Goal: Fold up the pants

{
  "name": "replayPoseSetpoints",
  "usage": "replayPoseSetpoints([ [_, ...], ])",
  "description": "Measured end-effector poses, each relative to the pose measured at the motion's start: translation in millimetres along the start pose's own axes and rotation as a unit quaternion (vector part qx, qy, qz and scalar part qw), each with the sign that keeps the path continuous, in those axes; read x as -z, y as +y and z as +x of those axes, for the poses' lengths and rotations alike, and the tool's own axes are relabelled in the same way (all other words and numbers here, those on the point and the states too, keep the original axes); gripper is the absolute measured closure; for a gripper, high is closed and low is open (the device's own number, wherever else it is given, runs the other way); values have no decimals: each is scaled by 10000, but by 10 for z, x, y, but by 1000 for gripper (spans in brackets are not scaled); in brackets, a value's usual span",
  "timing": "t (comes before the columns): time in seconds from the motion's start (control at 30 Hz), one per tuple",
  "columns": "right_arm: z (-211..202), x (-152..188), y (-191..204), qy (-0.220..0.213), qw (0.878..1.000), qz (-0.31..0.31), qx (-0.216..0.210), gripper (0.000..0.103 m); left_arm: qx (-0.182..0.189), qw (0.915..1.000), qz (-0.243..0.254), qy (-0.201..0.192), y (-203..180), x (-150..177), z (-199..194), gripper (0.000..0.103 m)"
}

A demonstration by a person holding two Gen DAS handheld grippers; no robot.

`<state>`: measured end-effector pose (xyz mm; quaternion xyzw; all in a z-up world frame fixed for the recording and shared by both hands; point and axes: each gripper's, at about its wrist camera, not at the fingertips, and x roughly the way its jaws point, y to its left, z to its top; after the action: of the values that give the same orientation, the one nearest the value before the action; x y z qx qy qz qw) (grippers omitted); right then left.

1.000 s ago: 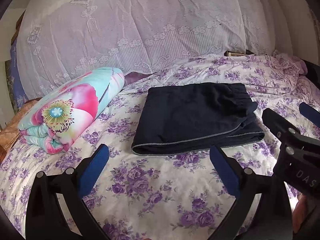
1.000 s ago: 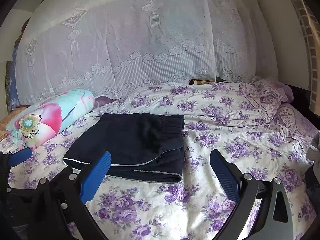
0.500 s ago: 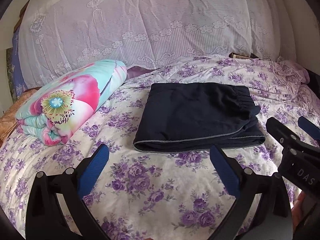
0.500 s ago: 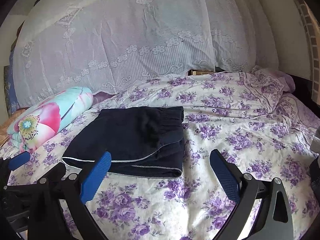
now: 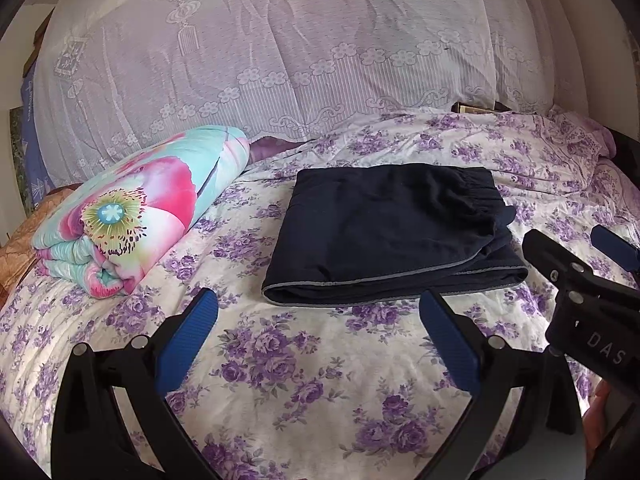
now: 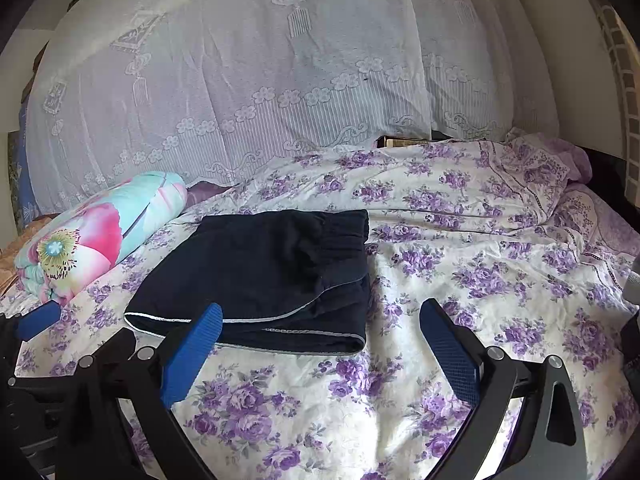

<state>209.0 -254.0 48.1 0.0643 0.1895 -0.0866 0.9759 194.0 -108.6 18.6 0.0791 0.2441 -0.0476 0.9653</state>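
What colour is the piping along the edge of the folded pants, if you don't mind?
Light grey piping on dark navy pants, clearest in the left wrist view.

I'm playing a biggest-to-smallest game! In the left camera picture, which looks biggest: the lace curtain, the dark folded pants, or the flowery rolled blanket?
1. Lace curtain, clearly the biggest.
2. Dark folded pants.
3. Flowery rolled blanket, only a little smaller than the pants, so that's nearly a tie.

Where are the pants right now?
The folded pants lie on the flowered bedspread, right of the rolled quilt and just beyond both open grippers; neither touches them.
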Motion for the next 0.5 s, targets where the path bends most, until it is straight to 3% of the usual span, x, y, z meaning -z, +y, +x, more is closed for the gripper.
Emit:
replayPoseSetpoints([
  [0.5,2,-5,-1,4,10000,0,-1,3,46,10000,5,23,-19,-3,0,5],
])
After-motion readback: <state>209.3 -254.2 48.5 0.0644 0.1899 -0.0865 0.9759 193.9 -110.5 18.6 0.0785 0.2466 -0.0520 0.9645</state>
